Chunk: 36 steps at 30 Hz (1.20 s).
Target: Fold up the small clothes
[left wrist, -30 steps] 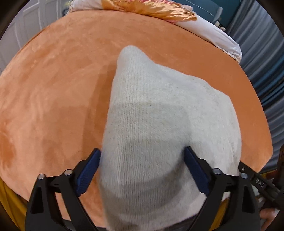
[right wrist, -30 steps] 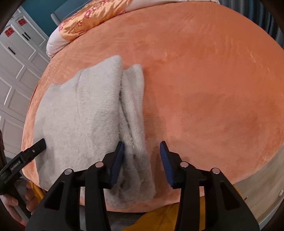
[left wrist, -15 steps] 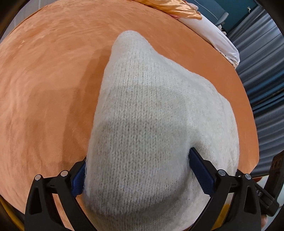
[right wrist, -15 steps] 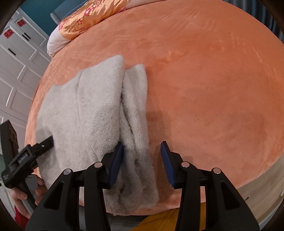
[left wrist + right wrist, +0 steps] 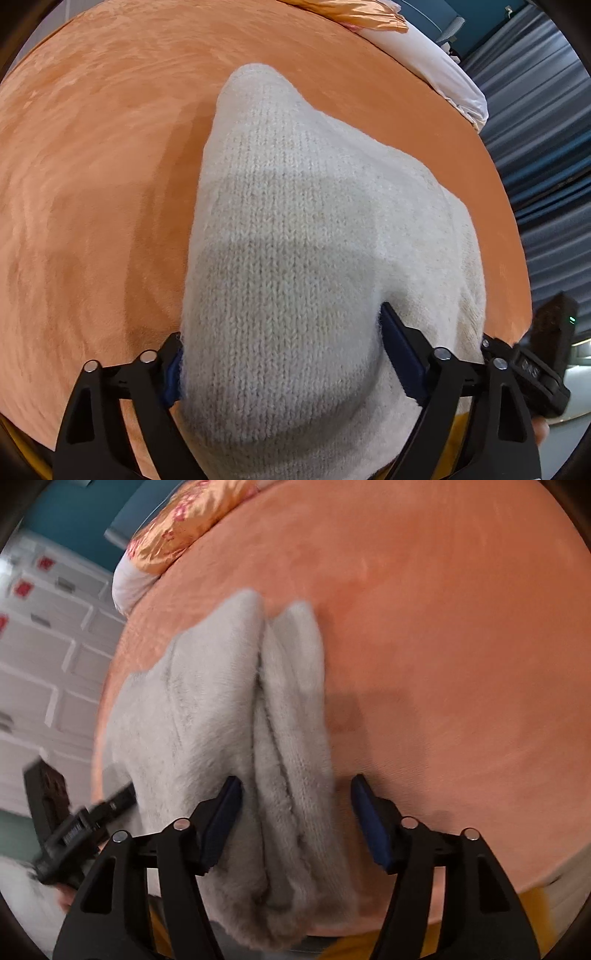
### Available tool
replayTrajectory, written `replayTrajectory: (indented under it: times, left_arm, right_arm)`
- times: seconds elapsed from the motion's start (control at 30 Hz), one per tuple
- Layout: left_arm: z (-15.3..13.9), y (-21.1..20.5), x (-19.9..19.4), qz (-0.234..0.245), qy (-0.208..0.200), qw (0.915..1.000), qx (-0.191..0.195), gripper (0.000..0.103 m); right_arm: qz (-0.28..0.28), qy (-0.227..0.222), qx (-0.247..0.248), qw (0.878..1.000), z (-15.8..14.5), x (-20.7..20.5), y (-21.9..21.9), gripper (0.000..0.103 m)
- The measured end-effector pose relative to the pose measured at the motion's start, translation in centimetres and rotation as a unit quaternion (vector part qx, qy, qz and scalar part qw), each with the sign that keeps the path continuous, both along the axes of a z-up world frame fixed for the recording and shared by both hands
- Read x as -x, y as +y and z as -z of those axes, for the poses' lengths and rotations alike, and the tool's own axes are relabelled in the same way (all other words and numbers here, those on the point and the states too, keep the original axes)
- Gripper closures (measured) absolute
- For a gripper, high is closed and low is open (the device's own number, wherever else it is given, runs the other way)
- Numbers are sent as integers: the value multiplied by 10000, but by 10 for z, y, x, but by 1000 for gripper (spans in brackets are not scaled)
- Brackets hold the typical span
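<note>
Orange blanket (image 5: 92,184) under grey knit (image 5: 295,258)

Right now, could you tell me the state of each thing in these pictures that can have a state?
knitted garment: partly folded, bunched, lying on the orange blanket.
left gripper: jaws wide and just closing, garment between them, pads at its sides.
right gripper: open, jaws just opening, a fold of the garment between them, unpressed.
orange blanket: spread flat.
pillow: lying at the far edge.
</note>
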<state>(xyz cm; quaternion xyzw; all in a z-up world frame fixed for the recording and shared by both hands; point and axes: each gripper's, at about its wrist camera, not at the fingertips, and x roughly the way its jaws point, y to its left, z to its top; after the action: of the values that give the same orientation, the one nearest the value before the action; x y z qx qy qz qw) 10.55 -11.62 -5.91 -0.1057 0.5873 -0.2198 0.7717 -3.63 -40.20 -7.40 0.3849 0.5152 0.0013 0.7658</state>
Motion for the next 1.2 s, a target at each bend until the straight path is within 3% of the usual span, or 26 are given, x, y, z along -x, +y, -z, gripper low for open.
replayTrajectory:
  times: [0.03,0.1,0.2,0.27,0.5,0.67,0.77,0.83,0.9,0.97,1.0,1.03,1.07,1.1,1.2]
  left_arm:
    - [-1,0,-1,33,-4,10000,18,26]
    - [-5,1,0,117,-32,9999,66,34]
    - [-19,4,3,238,-174,9994,189,53]
    - [-34,8,6,338,-305,9983,374,61]
    - [-102,28,16,629,-870,9899,927,63]
    - [-166,68,19,691,-1678,9775,1074,63]
    - [-198,102,11,621,-2025,9712,1090,63]
    - [-205,122,-1,553,-2155,9707,912,60]
    - [-189,136,-19,475,-2156,9740,510,48]
    - [-153,146,-40,318,-2017,9789,56,40]
    - [-123,152,-51,216,-1744,9842,-225,41]
    - [-100,164,-56,96,-1469,9883,-409,47]
    - [-84,172,-58,-31,-1257,9909,-490,48]
    - [-74,184,-53,-111,-1170,9926,-320,48]
    - [-70,203,-40,-287,-1235,9919,-101,47]
  right_arm:
    - [-6,-1,-55,10000,1,-1,0,44]
    - [-85,-43,-323,9994,0,-4,2,69]
    - [-231,-201,144,9994,-23,-3,12,81]
    - [-217,-399,257,9986,-43,2,15,83]
    - [-221,-1391,618,9881,-138,20,41,84]
    - [-396,-2258,781,9702,-209,10,79,84]
    - [-498,-2608,793,9608,-232,-3,104,84]
    - [-548,-2634,813,9597,-230,-20,117,83]
    - [-567,-2330,763,9678,-197,-48,127,77]
    - [-435,-1642,853,9818,-145,-72,129,76]
    - [-286,-972,981,9900,-108,-79,129,76]
    - [-224,-730,989,9922,-95,-79,129,77]
    - [-117,-571,818,9949,-82,-74,129,77]
    - [-86,-694,574,9959,-80,-64,130,77]
    - [-308,-875,789,9926,-95,-60,141,76]
